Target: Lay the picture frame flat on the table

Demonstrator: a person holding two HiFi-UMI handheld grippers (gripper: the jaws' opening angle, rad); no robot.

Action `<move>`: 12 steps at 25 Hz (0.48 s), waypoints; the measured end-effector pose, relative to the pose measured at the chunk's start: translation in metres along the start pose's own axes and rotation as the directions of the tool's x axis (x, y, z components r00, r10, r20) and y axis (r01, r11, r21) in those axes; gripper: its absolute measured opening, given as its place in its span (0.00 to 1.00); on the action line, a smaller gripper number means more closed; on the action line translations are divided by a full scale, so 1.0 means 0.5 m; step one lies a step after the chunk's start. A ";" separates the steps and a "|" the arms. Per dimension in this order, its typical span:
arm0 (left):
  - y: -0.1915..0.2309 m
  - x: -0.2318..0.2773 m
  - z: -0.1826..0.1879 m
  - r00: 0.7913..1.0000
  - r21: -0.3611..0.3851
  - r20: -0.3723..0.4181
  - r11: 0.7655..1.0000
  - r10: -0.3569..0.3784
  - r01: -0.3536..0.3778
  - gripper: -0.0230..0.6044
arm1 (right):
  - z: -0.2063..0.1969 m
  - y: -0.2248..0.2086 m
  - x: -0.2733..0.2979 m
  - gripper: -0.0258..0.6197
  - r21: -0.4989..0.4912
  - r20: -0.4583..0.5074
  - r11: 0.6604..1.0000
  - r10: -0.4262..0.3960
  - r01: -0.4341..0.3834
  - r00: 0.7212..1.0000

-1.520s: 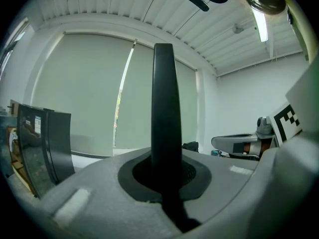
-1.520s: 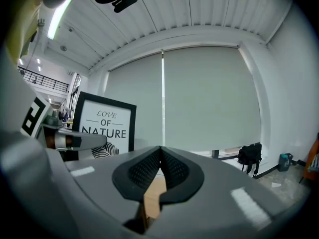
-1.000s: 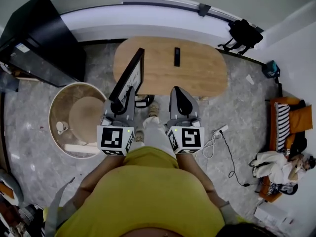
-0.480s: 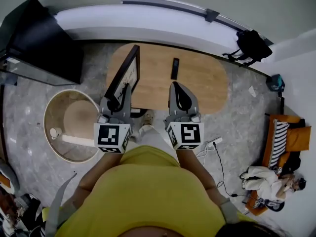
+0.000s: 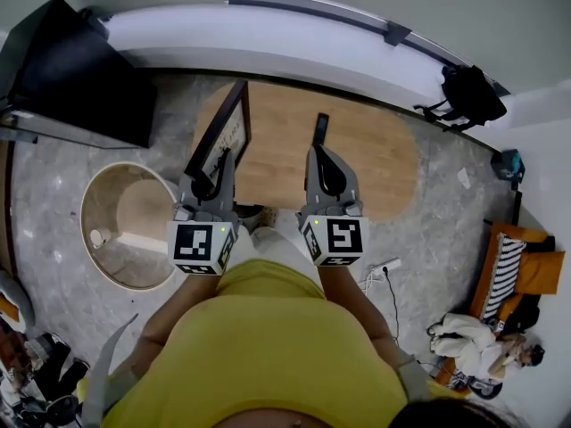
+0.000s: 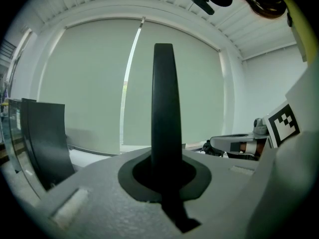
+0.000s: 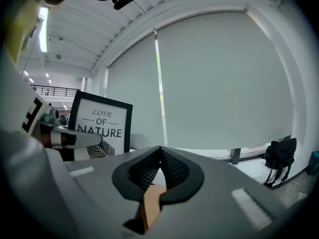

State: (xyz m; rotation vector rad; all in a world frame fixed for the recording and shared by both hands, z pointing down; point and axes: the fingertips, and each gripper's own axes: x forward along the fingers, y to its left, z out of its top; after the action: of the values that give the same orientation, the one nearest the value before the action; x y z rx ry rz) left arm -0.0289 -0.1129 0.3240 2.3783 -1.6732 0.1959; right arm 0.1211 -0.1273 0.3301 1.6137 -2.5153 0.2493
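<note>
The black picture frame (image 5: 224, 132) with a white print stands on edge, upright, over the left end of the oval wooden table (image 5: 379, 154). My left gripper (image 5: 214, 182) is shut on its near edge; in the left gripper view the frame's dark edge (image 6: 165, 98) rises straight up from between the jaws (image 6: 163, 169). My right gripper (image 5: 320, 156) is shut and holds nothing, over the table's near edge. In the right gripper view its jaws (image 7: 160, 157) meet, and the frame's front (image 7: 102, 125) faces it at the left.
A slim black remote (image 5: 319, 125) lies on the table just beyond the right gripper. A black cabinet (image 5: 76, 74) and a round wooden stool (image 5: 125, 226) stand to the left. A black bag (image 5: 469, 94) sits by the window ledge. A white cable (image 5: 382, 267) trails on the floor.
Both grippers have moved forward over the table, the left one carrying the frame with it. The frame remains upright in the same grip.
</note>
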 end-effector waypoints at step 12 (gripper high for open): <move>0.031 0.084 0.027 0.999 -0.019 0.004 0.999 -0.044 0.044 0.05 | 0.024 -0.019 0.068 0.04 -0.017 0.001 1.000 -0.017 0.017 1.000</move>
State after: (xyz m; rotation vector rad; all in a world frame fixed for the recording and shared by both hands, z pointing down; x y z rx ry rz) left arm -0.0294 -0.1598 0.3226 2.4012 -1.6150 0.1673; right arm 0.1151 -0.1640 0.3259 1.6285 -2.4966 0.2249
